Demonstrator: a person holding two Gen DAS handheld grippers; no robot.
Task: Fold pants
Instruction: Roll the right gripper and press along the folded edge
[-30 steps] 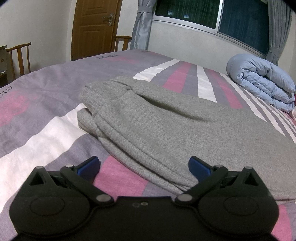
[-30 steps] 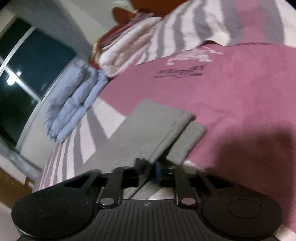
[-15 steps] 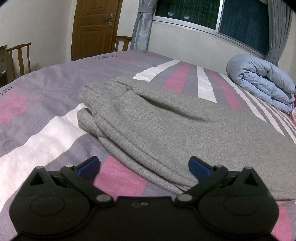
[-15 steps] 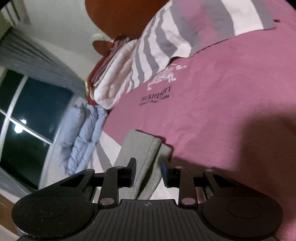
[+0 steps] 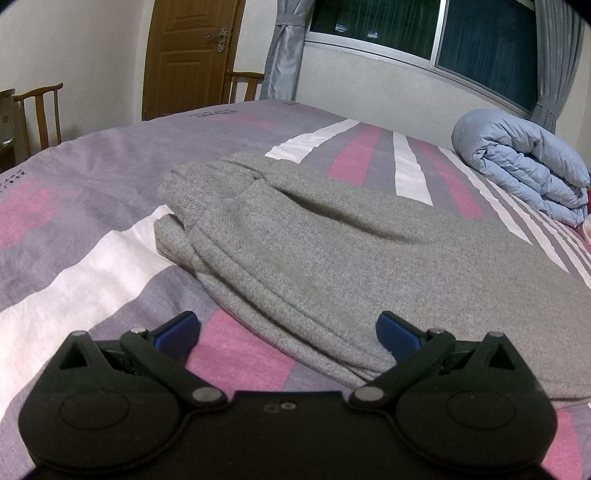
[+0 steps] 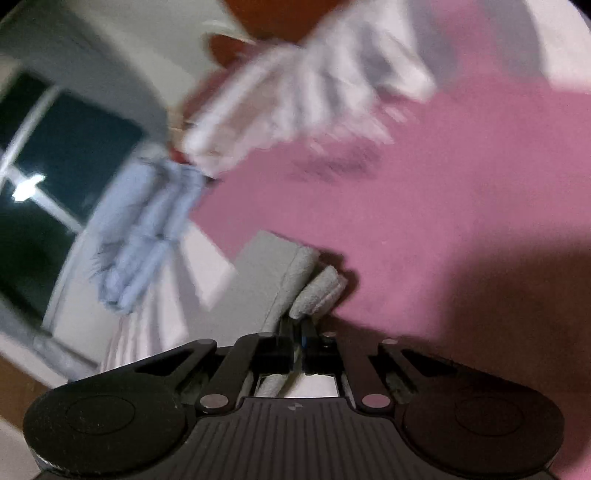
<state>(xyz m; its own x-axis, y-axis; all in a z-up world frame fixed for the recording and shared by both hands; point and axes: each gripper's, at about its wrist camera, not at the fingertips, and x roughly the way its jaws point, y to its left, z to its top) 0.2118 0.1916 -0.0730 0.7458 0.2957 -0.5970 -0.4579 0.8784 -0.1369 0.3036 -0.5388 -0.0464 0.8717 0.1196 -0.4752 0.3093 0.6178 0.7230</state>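
Note:
Grey knit pants [image 5: 332,258] lie lengthwise on the striped bed, the bunched waist end at the far left. My left gripper [image 5: 288,332] hovers open just above the pants' near edge, its blue pads [image 5: 397,332] wide apart with nothing pressed between them. In the blurred right wrist view, my right gripper [image 6: 297,341] is shut on the leg ends of the pants [image 6: 308,280]. The grey cuffs stick out past the closed jaws and are lifted slightly off the pink sheet.
A rolled light-blue duvet [image 5: 524,166] sits at the bed's far right, also the duvet [image 6: 147,229] in the right view. Striped pillows [image 6: 295,110] lie at the headboard. Wooden chairs [image 5: 37,114], a door [image 5: 192,55] and a window [image 5: 424,33] stand beyond the bed [image 5: 92,221].
My right gripper closed from partly open onto the pants' leg cuffs and shifted, its view swinging and blurring. My left gripper and the pants' waist end stayed still.

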